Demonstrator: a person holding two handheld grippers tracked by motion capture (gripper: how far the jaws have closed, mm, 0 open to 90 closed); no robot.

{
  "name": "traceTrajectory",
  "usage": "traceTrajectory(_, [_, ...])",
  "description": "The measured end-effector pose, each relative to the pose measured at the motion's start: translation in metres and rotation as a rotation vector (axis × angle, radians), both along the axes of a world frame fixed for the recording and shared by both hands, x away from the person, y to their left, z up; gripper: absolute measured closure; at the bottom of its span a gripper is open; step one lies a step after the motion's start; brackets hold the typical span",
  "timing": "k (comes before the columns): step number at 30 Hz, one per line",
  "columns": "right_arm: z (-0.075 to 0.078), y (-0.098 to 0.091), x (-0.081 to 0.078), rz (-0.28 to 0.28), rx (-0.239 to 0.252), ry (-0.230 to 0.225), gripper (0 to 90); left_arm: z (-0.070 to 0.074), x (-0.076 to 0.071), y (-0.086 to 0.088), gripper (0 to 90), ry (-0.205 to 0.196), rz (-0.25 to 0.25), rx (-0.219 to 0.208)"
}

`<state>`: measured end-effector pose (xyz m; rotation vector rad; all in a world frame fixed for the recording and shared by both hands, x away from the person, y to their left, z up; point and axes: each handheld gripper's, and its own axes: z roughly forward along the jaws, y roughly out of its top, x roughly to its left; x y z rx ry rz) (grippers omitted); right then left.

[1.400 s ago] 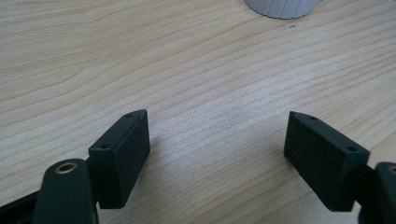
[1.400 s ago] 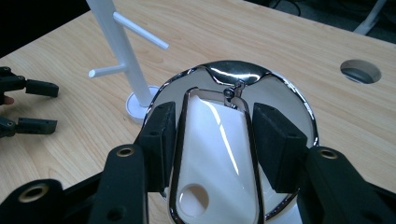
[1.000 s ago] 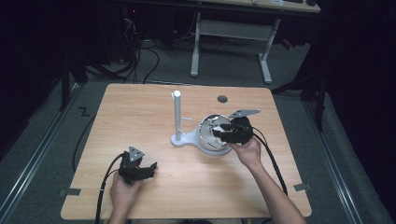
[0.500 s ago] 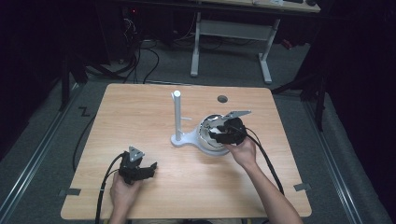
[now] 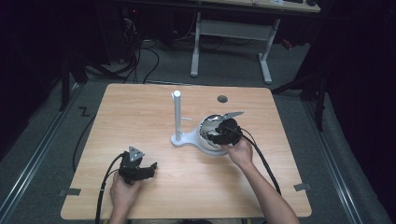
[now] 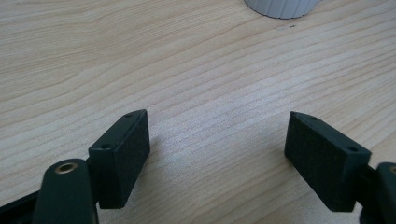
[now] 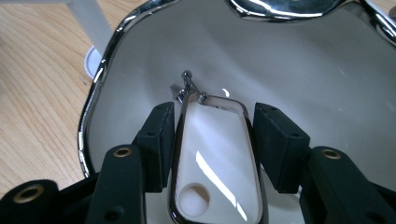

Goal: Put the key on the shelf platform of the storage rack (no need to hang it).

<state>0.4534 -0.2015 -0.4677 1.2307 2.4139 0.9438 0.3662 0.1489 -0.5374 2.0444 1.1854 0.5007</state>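
Note:
A white stand with an upright post (image 5: 177, 114) carries a chrome-rimmed white bowl (image 5: 205, 133) near the table's middle. My right gripper (image 5: 219, 136) reaches down into that bowl (image 7: 116, 60). Between its pads (image 7: 159, 140) lies a white oblong piece (image 7: 215, 154) with a chrome rim and a round hole. Both pads still touch its rim, and the jaws have just been opening slightly. My left gripper (image 5: 147, 169) rests on the table at the near left. In its own view it (image 6: 217, 140) stands open over bare wood with nothing between the jaws.
A small dark round hole (image 5: 222, 99) sits in the tabletop (image 5: 140, 116) behind the bowl. The stand's ribbed white base (image 6: 282, 7) lies ahead of the left gripper. Cables trail off the near edge. A white desk frame (image 5: 229, 28) stands beyond the table.
The right hand has shifted a little left and down, lowering the gripper with the oblong piece deeper into the bowl. The left hand has kept still.

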Motion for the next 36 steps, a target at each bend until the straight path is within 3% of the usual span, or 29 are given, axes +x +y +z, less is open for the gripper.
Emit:
traceTrajectory(10, [0.003, -0.004, 0.0, -0.018, 0.008, -0.003, 44.6, 0.0, 0.0, 0.0, 22.7, 0.0, 0.0, 0.0])
traceTrajectory(14, [0.007, -0.007, -0.003, -0.024, 0.02, -0.029, 43.6, 0.0, 0.0, 0.0, 22.8, -0.001, 0.001, 0.001])
traceTrajectory(36, [0.031, -0.034, -0.013, -0.071, 0.058, -0.087, 45.4, 0.0, 0.0, 0.0, 22.7, 0.0, 0.0, 0.001])
